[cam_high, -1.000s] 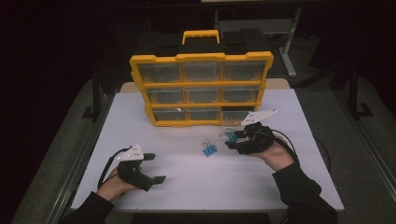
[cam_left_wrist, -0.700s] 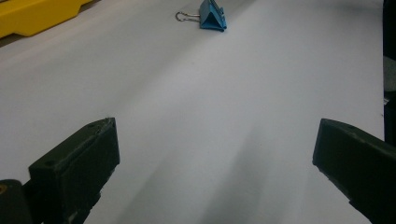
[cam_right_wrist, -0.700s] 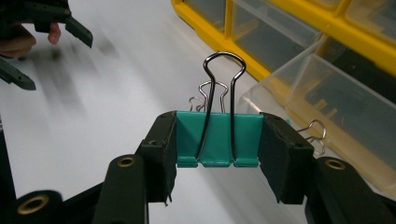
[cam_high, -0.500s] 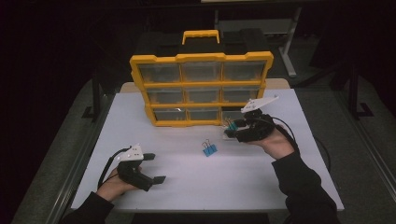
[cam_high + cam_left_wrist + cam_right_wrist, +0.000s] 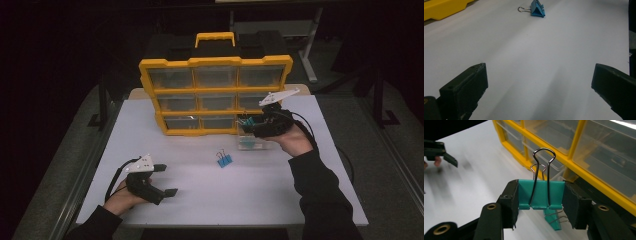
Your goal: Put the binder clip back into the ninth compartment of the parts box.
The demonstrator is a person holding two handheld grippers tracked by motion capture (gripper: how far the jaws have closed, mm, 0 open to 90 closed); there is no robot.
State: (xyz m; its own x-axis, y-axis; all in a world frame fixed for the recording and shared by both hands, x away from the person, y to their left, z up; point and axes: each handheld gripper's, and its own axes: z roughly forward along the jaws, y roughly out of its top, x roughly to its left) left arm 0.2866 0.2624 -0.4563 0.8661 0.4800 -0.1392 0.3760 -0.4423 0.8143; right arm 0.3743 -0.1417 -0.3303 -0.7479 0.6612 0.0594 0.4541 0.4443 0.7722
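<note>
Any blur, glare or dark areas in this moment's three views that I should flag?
High view: surroundings nearly black, the white table evenly lit, slightly soft. Left gripper view: blue binder clip sharp; soft shadows stretch across the table surface. Right gripper view: green binder clip crisp, the left gripper streaked by motion blur; pale glare on the organizer's drawers.

Since the earlier pictures the right gripper (image 5: pixel 248 122) has moved from beside the blue binder clip (image 5: pixel 224 160) at mid-frame up and right to the yellow organizer's (image 5: pixel 216 95) lower right, holding a teal binder clip (image 5: pixel 540 194) above the pulled-out clear drawer (image 5: pixel 256 141).
</note>
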